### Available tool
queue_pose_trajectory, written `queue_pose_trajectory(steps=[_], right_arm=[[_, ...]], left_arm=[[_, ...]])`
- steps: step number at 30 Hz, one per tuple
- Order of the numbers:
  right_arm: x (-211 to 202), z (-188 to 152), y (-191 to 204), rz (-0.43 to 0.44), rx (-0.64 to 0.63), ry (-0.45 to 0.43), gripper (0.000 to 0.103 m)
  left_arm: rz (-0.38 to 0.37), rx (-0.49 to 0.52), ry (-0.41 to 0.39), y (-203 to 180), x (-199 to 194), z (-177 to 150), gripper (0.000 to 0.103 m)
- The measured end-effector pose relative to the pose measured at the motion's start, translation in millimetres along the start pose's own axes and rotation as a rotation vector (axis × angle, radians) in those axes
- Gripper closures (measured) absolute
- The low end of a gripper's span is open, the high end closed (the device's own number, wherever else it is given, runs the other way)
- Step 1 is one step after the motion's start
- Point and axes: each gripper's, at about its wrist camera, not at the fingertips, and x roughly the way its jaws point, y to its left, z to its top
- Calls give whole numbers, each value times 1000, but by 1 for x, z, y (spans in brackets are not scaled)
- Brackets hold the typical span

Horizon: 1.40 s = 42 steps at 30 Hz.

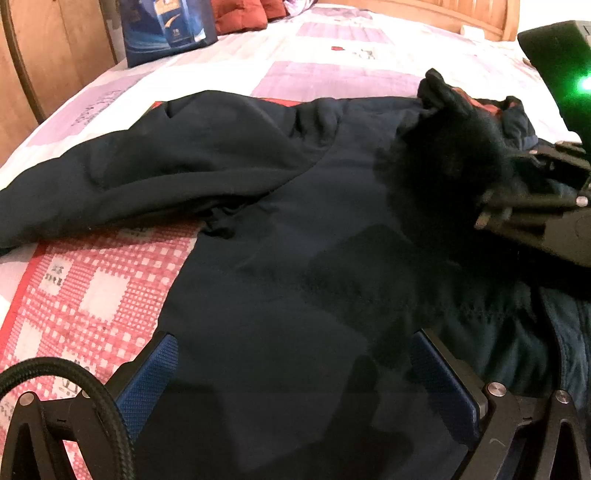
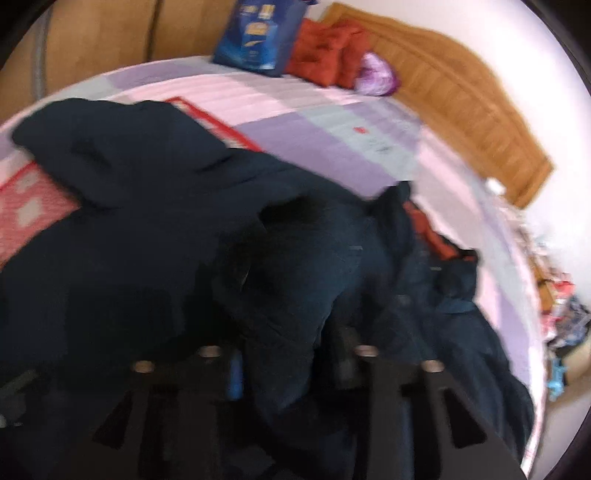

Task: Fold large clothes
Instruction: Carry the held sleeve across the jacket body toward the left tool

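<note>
One dark jacket lay on the bed; left gripper hovered spread wide, right gripper clenched on its fabric.

Bed: quilted cover in white with lilac patches; a red-and-white checked panel lies at the near left. Headboard: slatted orange-brown wood, along the far end. Wardrobe: wood-panelled, beside the bed on the left. Wall: plain white behind the headboard. On the far end of the bed: blue printed bag, upright; red bedding just beside it; purple bundle. Floor at right: blurred clutter, items not identifiable.
</note>
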Motion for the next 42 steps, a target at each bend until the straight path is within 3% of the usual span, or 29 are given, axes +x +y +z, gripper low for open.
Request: queue_pose_trajectory(steps=[3,6,7,8,10,14,17,20,22,25,26,28,32,38,42], right_arm=[[-3,-3,7,47,-8,24,52],[-30,-8,-19,78,149,-24,52],[-46,-13,-33,63,205,-58,47],[-55,-16,-43,38,227,-81,41],[-84,-31,-73,-106,271,-140,40],[-113,-61,-142,-280,387,-165,40],[-106,-81,-187,-406,426,-81,39],[-82,-108,-220,-454,468,19,40],[-63,-122,-231,-437,501,64,40],[-9,-147,-237,-330,519,256,38],[-2,-150,-234,-337,498,263,36],[8,-153,-220,-375,420,235,34],[12,-166,-223,-341,460,181,33],[16,-178,-224,-318,480,131,33],[13,-180,-225,-296,499,110,32]], left_arm=[[2,-10,1,-1,-1,4,0],[-6,-5,-10,-5,-3,14,0],[-8,0,-17,-8,-3,17,0],[-11,7,-26,-13,-4,23,0],[-23,18,-37,-22,-4,36,0],[-68,19,-73,-44,-4,67,0],[-97,20,-99,-66,-2,91,0],[-111,-2,-83,-80,7,103,0],[-110,-26,-81,-88,8,110,0],[-81,-53,-128,-87,-5,103,0],[-74,-58,-128,-84,-7,100,0],[-41,-65,-106,-75,-9,91,0],[17,-25,-118,-66,-28,92,0],[-78,22,-187,-101,-71,128,0],[-127,77,-122,-152,-30,134,0]])
